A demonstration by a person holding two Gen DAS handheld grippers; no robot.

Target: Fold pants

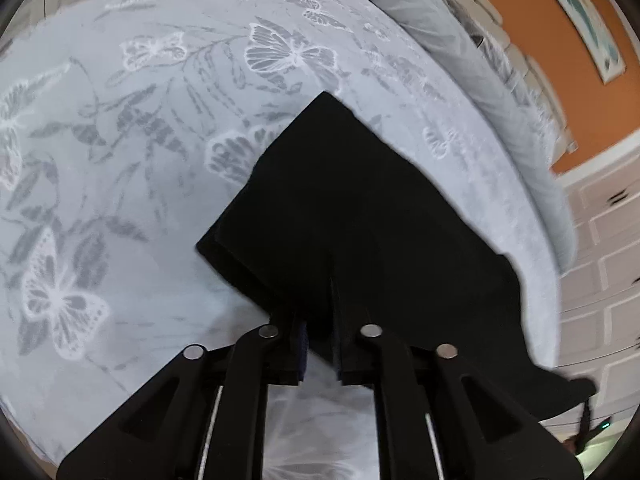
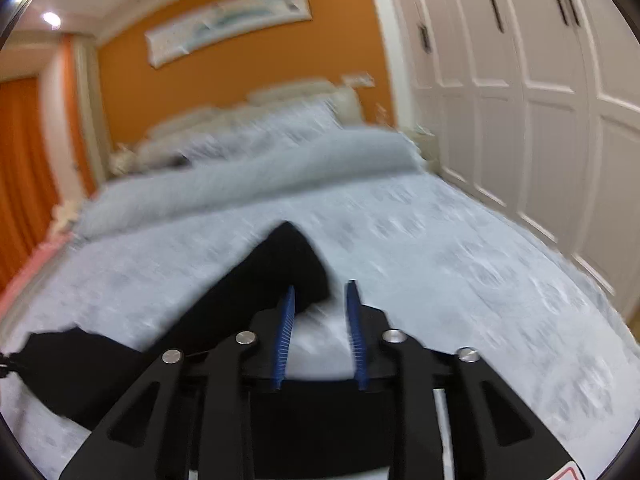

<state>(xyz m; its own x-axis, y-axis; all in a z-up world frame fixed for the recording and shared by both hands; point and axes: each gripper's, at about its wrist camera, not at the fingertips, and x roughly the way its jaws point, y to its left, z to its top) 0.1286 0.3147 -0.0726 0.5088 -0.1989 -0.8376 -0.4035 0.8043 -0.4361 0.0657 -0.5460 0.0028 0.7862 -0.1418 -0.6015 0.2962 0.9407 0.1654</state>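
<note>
Black pants (image 1: 360, 216) lie on a pale grey bedspread with butterfly print (image 1: 120, 160). In the left wrist view my left gripper (image 1: 320, 320) is shut on the near edge of the pants, the cloth pinched between its fingers and draping away over the bed. In the blurred right wrist view the pants (image 2: 256, 280) run from lower left to a pointed corner ahead. My right gripper (image 2: 320, 292) is open with blue pads (image 2: 285, 332) apart and empty, just right of that corner.
A rolled grey duvet (image 2: 248, 180) and pillows lie at the head of the bed. An orange wall with a framed picture (image 2: 228, 20) stands behind. White wardrobe doors (image 2: 520, 100) line the bed's right side.
</note>
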